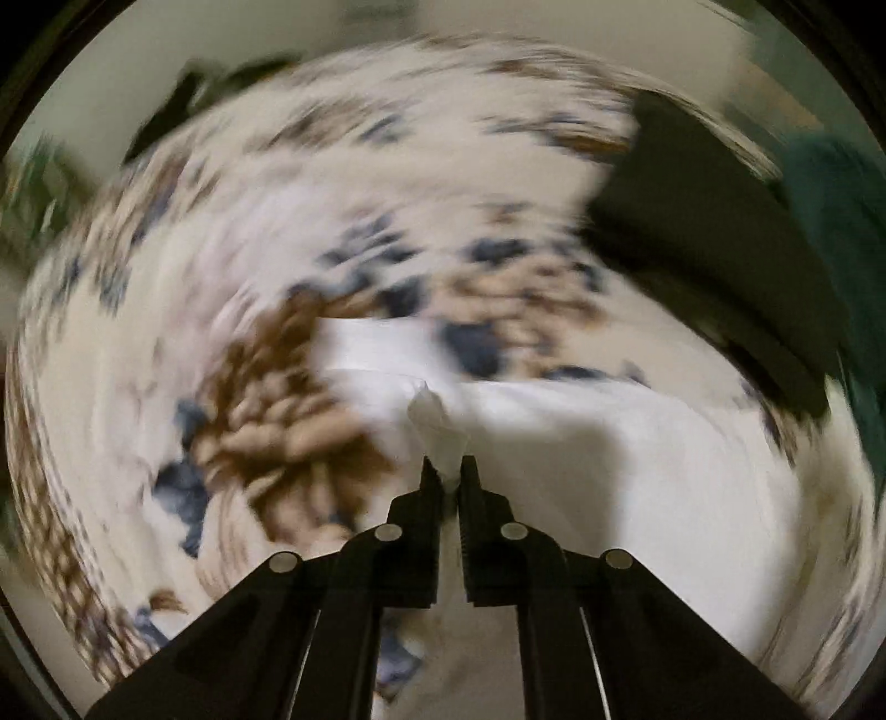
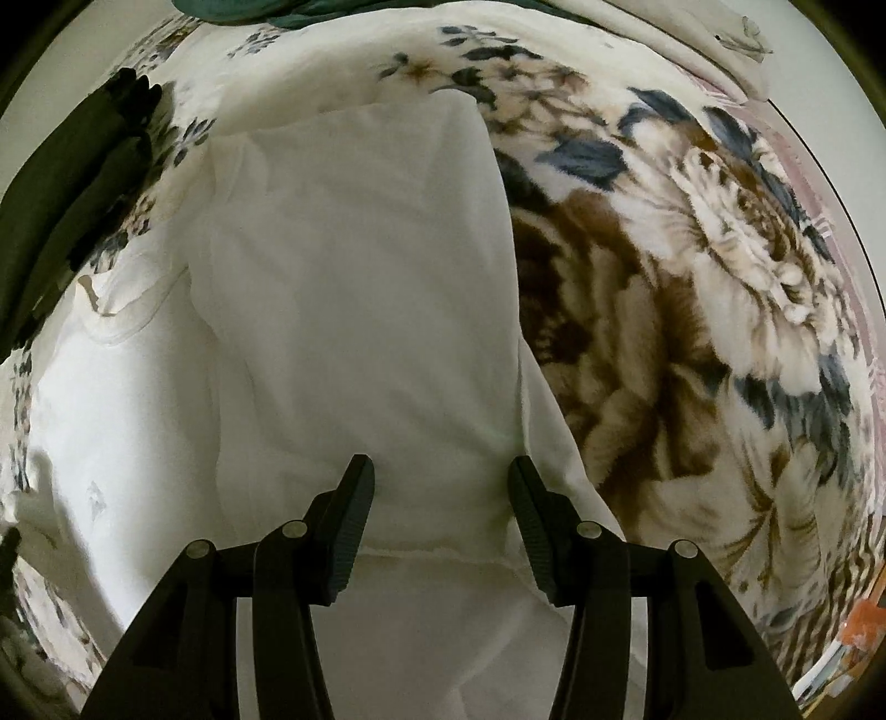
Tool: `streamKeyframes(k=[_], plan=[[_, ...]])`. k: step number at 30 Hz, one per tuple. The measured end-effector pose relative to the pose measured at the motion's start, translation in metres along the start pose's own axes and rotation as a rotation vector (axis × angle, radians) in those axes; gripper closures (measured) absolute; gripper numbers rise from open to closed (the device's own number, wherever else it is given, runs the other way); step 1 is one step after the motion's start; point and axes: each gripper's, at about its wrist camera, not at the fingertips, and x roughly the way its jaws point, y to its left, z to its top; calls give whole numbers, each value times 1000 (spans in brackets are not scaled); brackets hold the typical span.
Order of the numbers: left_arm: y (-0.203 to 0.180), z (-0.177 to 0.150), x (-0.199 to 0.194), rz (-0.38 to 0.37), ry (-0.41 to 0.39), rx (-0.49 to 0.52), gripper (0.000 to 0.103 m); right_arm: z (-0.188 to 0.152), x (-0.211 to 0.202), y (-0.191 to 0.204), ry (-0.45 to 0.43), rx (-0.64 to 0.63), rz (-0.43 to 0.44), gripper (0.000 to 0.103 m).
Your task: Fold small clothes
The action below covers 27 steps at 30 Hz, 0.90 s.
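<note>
The left hand-held gripper (image 1: pixel 449 468) is pinched nearly closed on a bunched corner of the white garment (image 1: pixel 554 421), though that view is so smeared with motion blur you mostly just get swirls of the floral blanket (image 1: pixel 266 354) and a dark garment (image 1: pixel 692 221) at upper right. The right wrist view is sharp: the white garment (image 2: pixel 343 288) lies spread on the floral blanket (image 2: pixel 692 266), one side folded over into a long panel. There the right hand-held gripper (image 2: pixel 440 471) hangs wide open over its lower hem, gripping nothing, with a green cloth (image 2: pixel 232 8) poking in at the top edge.
</note>
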Motion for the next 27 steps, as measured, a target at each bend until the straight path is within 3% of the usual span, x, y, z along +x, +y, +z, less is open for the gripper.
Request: streamKeyframes(k=[4,6,9,14,16,18,20,23,27], plan=[[-69,-37,-19,-40,-28,281,99,-6,-5,-10,7,17,22,50],[-103,-65,-19,-66,16,402,98,-8,-8,-15,14,23,27,50],[-121,-95,-15,-75,81,476,94,-8,-12,-20,32,27,41,50],[-93,-99,-16,-80,145,414,91,-4,-31,-14,20,-50,110,50],[-78,-96,-20,-64,166,358,77,-2,-38,-4,10,-101,144,50],[-58,-91,-22,-42,174,290,49,1,-42,13,16,-138,194,50],[-36,-83,-22,-2,159,224,34,7,-43,37,23,-167,255,50],[-5,-66,-17,86,131,150,34,18,-34,94,69,-220,380,47],[23,-50,-8,219,129,100,34,24,-8,186,112,-383,379,47]])
